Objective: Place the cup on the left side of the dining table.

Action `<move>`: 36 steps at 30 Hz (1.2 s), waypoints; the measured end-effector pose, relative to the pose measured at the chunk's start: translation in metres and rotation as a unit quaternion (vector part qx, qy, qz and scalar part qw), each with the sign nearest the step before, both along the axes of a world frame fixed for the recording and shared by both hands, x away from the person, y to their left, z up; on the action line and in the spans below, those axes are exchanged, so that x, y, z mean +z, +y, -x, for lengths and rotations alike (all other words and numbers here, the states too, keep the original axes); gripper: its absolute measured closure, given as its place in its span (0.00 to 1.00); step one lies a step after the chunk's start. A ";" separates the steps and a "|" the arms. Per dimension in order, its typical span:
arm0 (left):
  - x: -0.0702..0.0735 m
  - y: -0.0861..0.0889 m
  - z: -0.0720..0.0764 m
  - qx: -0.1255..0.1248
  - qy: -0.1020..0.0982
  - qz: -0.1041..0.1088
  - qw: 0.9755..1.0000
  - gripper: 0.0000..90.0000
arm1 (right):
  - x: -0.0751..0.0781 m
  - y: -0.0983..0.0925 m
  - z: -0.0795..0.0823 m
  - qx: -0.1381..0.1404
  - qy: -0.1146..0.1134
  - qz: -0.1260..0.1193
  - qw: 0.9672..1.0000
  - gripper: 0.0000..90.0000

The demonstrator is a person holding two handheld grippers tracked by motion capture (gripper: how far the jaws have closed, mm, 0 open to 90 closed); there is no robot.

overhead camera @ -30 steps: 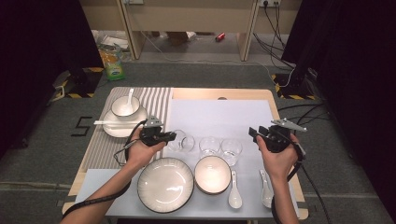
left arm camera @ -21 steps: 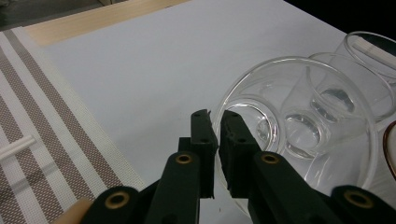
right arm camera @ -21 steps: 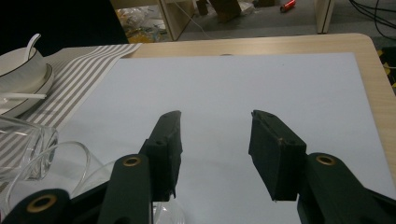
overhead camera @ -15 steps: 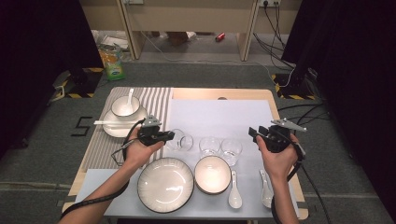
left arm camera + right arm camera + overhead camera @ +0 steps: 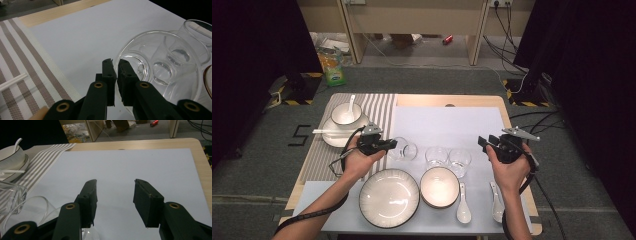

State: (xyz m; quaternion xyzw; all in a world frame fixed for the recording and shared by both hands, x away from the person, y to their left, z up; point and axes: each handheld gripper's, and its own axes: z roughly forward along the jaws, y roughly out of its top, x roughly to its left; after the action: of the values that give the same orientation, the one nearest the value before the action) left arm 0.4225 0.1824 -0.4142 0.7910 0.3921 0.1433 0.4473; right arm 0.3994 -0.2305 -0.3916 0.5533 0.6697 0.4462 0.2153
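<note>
At desk left, left tool (image 5: 389, 144) pinching glass (image 5: 160, 67) rim, not yet placed; right tool (image 5: 115, 202) spread, idle.

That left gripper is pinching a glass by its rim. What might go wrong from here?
The left gripper grips only the thin rim of the tilted glass, so it may slip or swing. Two more glasses stand close beside it and could get knocked. The large plate lies just below, so a dropped glass might chip it.
</note>
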 end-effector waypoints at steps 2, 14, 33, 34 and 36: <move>0.000 0.001 0.000 0.000 -0.001 0.000 1.000 0.93 | 0.000 0.001 0.000 -0.001 0.002 0.000 1.000 0.59; 0.003 0.005 0.001 0.002 -0.003 -0.003 1.000 0.93 | 0.001 0.002 0.000 0.000 0.002 0.000 1.000 0.59; 0.006 0.013 0.004 0.012 -0.007 -0.002 1.000 0.93 | 0.001 0.001 0.001 0.000 0.000 0.000 1.000 0.59; 0.007 0.014 0.003 0.012 -0.009 -0.003 1.000 0.93 | 0.001 0.001 0.001 -0.001 0.000 0.000 1.000 0.59; 0.007 0.015 0.004 0.013 -0.010 -0.001 1.000 0.93 | 0.001 0.001 0.001 0.000 0.000 0.001 1.000 0.59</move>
State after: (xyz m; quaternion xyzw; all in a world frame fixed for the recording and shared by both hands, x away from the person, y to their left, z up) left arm 0.4190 0.1970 -0.4071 0.7845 0.3980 0.1577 0.4487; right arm 0.3987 -0.2290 -0.3903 0.5534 0.6698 0.4456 0.2158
